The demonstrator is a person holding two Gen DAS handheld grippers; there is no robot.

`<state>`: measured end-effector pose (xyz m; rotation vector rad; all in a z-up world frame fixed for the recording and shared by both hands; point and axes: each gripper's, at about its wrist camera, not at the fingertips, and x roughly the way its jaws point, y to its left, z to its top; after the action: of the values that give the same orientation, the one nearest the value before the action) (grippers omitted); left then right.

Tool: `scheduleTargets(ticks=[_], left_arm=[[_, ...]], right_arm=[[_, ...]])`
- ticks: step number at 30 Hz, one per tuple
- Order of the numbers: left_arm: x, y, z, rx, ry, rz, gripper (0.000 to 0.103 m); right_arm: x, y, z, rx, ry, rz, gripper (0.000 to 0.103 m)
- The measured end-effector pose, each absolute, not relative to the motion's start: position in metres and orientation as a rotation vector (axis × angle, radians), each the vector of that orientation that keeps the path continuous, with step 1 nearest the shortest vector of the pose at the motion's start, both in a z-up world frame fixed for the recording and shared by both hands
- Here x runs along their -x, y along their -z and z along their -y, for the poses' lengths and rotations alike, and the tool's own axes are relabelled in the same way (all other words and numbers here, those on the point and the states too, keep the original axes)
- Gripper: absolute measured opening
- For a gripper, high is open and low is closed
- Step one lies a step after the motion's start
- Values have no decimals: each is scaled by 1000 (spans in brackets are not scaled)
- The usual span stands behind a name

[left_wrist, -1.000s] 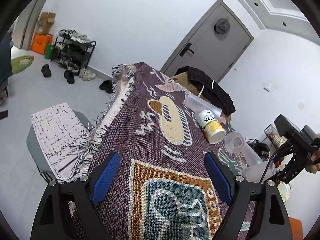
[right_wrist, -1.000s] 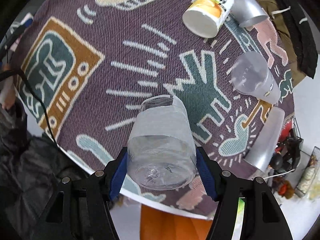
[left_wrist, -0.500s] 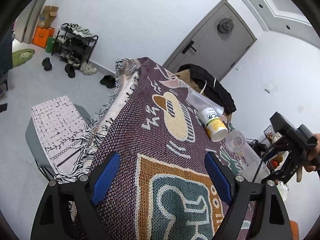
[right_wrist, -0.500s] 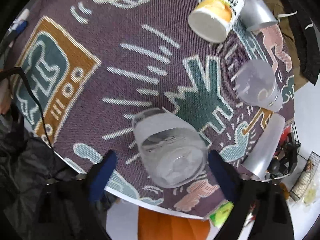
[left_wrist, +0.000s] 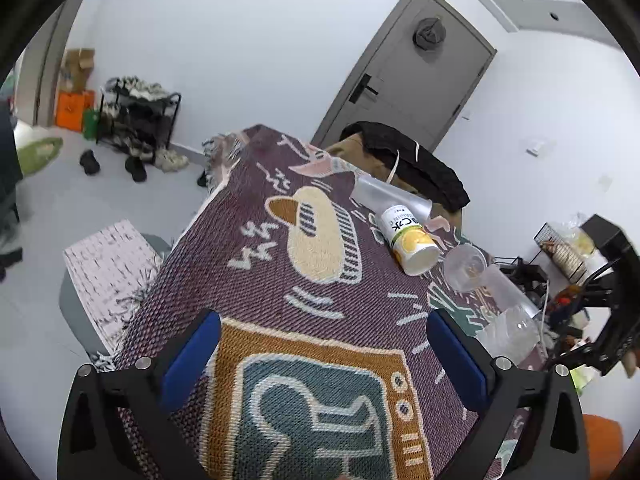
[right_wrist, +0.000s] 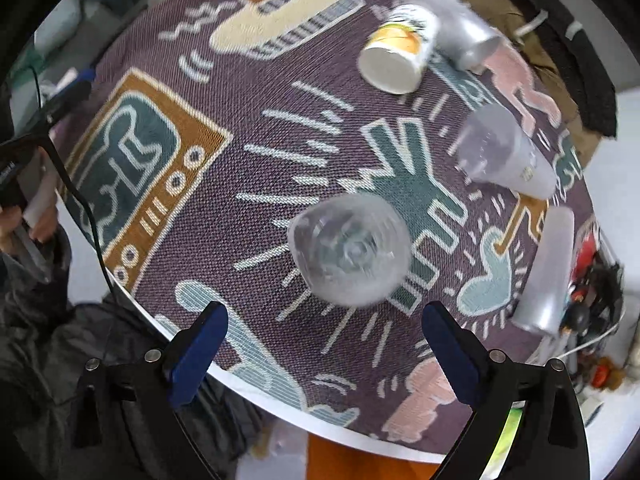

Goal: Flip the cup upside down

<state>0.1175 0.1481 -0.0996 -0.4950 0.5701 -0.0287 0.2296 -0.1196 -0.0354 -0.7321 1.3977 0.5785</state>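
A clear plastic cup (right_wrist: 349, 249) stands upside down on the patterned cloth, its base facing up; it also shows in the left wrist view (left_wrist: 509, 333) near the table's right edge. My right gripper (right_wrist: 325, 343) is open and empty, raised above and slightly behind the cup, not touching it. My left gripper (left_wrist: 323, 351) is open and empty above the brown and teal patch of the cloth (left_wrist: 320, 392).
A yellow-and-white paper cup (right_wrist: 396, 60) and a frosted cup (right_wrist: 452, 40) lie on their sides at the far end. Another clear cup (right_wrist: 504, 152) and a frosted tube (right_wrist: 548, 272) lie to the right. The round table edge (right_wrist: 280, 396) is close below my right gripper.
My right gripper opened, let go of the clear cup, which now stands upside down on the cloth, and pulled back from it. The left gripper shifted slightly over the cloth.
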Motion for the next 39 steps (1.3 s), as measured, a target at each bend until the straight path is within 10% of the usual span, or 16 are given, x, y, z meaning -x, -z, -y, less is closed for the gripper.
scheduleTargets(ticks=[15, 39], left_arm=[[-135, 46, -56, 256, 75, -574, 103], [-93, 16, 7, 138, 54, -506, 103]], right_arm=[[-192, -29, 240, 275, -542, -959, 98], [-128, 18, 303, -17, -525, -725, 98]])
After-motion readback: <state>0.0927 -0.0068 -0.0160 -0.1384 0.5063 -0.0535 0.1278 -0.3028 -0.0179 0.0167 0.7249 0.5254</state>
